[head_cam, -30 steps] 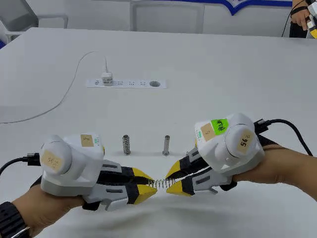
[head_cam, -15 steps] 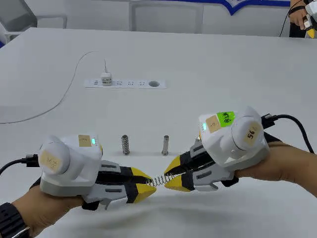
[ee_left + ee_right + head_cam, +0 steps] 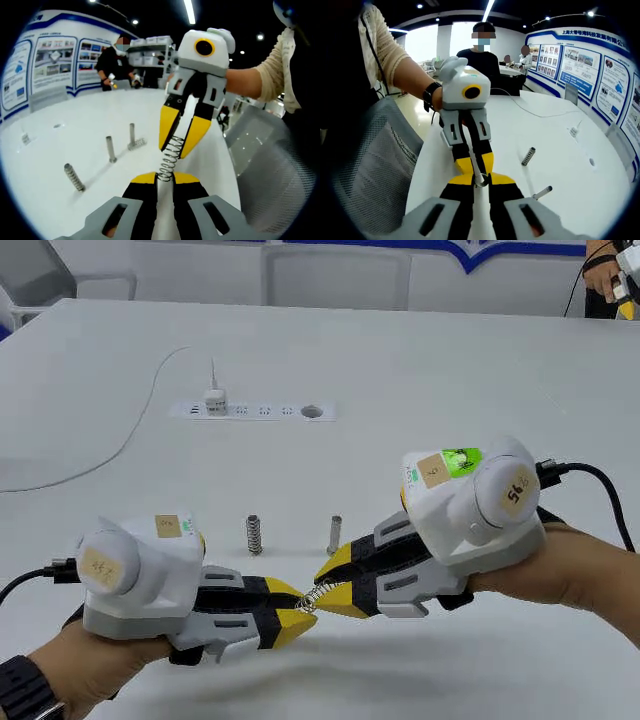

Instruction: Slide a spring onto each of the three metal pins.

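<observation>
Spring [image 3: 318,595] in mid-air just above the counter [image 3: 400,370], bridging the two grippers in front of the pins. Left gripper [image 3: 300,608]: jaws together, clamped on one end coil. Right gripper [image 3: 336,587]: jaws closed on the other end, with the coil visible as a ring between the tips in the right gripper view. Runs roughly sideways, nowhere near upright.

Behind the grippers:
- loaded pin [image 3: 254,533], upright, spring already on it
- bare pin [image 3: 335,533], upright, just beside the right gripper's tips
- third pin [image 3: 132,135], further off, with what looks like a loose spring [image 3: 138,144] lying at its foot

Judged stage: re-grip or hand-over ahead of threading onto the bare pin. One of three done.

Possible failures from here:
- Stretching or kinking the coils, from pulling the grippers apart with both ends clamped.
- Losing the spring across the counter, from one-sided release under tension, or from a thin hold on a single end coil.
- Knocking the bare pin over, given how close the right gripper sits to it.
- Jamming on the pin top, from lowering without first turning the spring upright or with the open end blocked by jaws.
</observation>
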`<move>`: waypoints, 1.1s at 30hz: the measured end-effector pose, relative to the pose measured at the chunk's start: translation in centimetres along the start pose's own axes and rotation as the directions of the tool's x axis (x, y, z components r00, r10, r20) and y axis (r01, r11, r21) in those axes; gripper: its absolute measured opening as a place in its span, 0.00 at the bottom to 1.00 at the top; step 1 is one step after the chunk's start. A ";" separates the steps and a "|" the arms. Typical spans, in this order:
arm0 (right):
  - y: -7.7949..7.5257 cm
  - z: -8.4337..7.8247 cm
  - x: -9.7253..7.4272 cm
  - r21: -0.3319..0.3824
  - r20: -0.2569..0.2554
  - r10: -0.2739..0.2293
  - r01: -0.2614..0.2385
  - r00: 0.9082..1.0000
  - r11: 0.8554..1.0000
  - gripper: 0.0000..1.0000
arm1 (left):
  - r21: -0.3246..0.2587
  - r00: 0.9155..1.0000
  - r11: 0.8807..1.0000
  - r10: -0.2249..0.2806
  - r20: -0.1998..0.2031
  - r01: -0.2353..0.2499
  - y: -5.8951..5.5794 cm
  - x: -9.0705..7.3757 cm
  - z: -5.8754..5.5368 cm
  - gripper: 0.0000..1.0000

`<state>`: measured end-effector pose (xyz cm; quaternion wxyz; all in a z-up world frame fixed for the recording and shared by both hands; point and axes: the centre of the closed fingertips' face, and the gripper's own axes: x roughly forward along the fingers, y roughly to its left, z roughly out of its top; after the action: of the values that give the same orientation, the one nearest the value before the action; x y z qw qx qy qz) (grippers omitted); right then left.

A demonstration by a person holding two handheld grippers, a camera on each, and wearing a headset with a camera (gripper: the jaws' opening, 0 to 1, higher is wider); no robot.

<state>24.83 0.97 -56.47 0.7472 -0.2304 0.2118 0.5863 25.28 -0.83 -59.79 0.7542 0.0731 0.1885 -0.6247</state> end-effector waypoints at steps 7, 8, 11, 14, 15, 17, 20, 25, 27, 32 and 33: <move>-0.1 0.5 0.1 0.009 0.017 -0.010 0.010 1.000 1.000 0.12 | -0.008 1.000 1.000 0.003 0.008 -0.003 0.1 0.5 0.2 0.10; -0.2 0.6 0.2 0.009 0.018 -0.012 0.011 1.000 1.000 0.12 | -0.008 1.000 1.000 0.002 0.008 -0.002 0.0 0.6 0.2 0.10; -0.2 0.8 0.2 0.015 0.025 -0.014 0.014 1.000 1.000 0.12 | -0.011 1.000 1.000 -0.005 0.013 0.005 -0.2 1.0 0.4 0.10; -0.3 0.8 0.3 0.019 0.028 -0.019 0.018 0.999 1.000 0.11 | -0.013 1.000 1.000 -0.010 0.012 0.010 -0.3 1.3 0.5 0.10; -0.3 0.8 0.3 0.019 0.029 -0.020 0.019 0.999 1.000 0.11 | -0.012 1.000 1.000 -0.010 0.013 0.010 -0.3 1.3 0.6 0.10; -0.4 0.8 0.3 0.023 0.030 -0.024 0.023 0.999 0.999 0.11 | -0.010 1.000 1.000 -0.010 0.013 0.011 -0.2 1.4 0.6 0.10; -0.8 0.7 0.1 0.037 0.034 -0.032 0.031 0.999 0.999 0.11 | -0.010 1.000 1.000 -0.005 0.015 0.006 0.0 1.4 0.6 0.10; -1.2 0.7 0.0 0.070 0.050 -0.051 0.047 0.997 0.996 0.11 | 0.003 1.000 1.000 0.019 0.019 -0.019 0.5 1.3 0.7 0.11; -1.4 0.7 0.0 0.074 0.052 -0.057 0.053 0.997 0.996 0.11 | 0.015 0.999 0.999 0.035 0.018 -0.035 0.8 1.2 0.7 0.11; -1.9 0.9 -0.2 0.090 0.067 -0.071 0.065 0.995 0.994 0.11 | 0.031 0.998 0.998 0.057 0.009 -0.057 1.1 1.1 0.5 0.15; -2.0 0.9 -0.3 0.092 0.065 -0.076 0.069 0.995 0.993 0.11 | 0.030 0.998 0.998 0.059 0.008 -0.059 1.2 1.0 0.4 0.15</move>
<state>26.76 0.88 -55.38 0.7844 -0.1840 0.2037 0.5563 26.67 -1.66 -59.91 0.7719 0.0878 0.1741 -0.6052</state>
